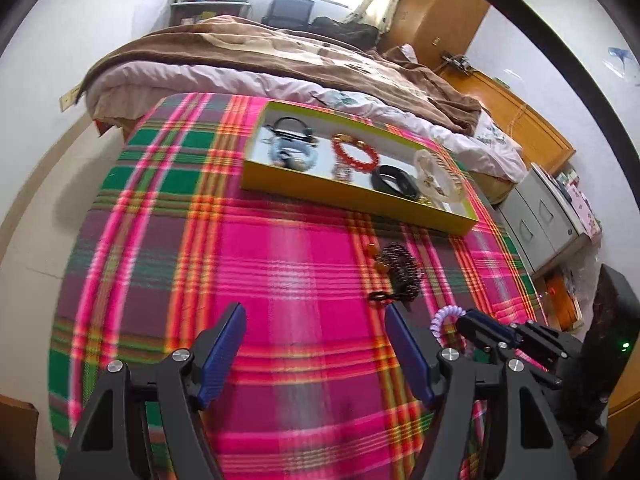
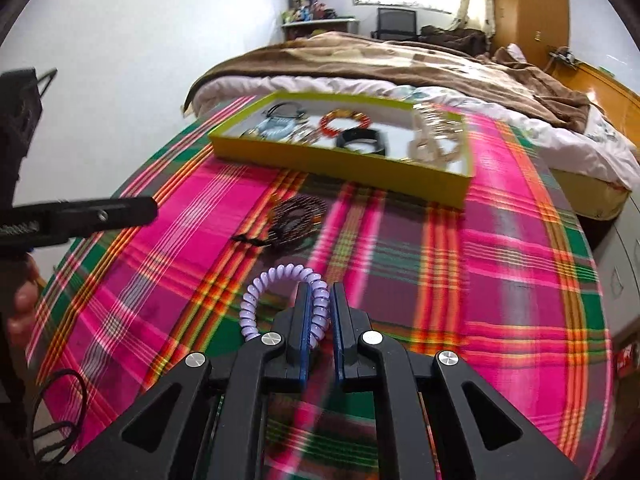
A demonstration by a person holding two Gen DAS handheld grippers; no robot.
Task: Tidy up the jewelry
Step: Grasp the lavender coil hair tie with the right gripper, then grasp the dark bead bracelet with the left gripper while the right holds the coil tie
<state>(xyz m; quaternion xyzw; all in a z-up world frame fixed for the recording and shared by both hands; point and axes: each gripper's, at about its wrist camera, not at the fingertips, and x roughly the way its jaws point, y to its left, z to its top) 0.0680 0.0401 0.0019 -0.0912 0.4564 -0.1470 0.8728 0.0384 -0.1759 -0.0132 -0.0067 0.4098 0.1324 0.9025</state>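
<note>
My right gripper point(image 2: 321, 290) is shut on a lilac spiral hair tie point(image 2: 264, 284), which loops out to the left of the pads; the same hair tie point(image 1: 444, 318) shows at the right gripper's tip in the left wrist view. My left gripper point(image 1: 316, 320) stands open over the plaid cloth point(image 1: 280, 248) with nothing between its fingers. A yellow-green tray point(image 1: 352, 200) point(image 2: 332, 164) farther back holds a red bead bracelet point(image 1: 354, 154), a black bangle point(image 1: 394, 182), a pale bracelet point(image 1: 436, 174) and black cords point(image 1: 290, 130). A dark bead string point(image 1: 400, 272) point(image 2: 294, 220) lies on the cloth before the tray.
A bed with a brown blanket point(image 1: 280, 52) lies behind the cloth-covered surface. Grey drawers point(image 1: 540, 220) and a wooden cabinet point(image 1: 520, 120) stand to the right. A person's hand point(image 2: 24, 304) shows at the left edge of the right wrist view.
</note>
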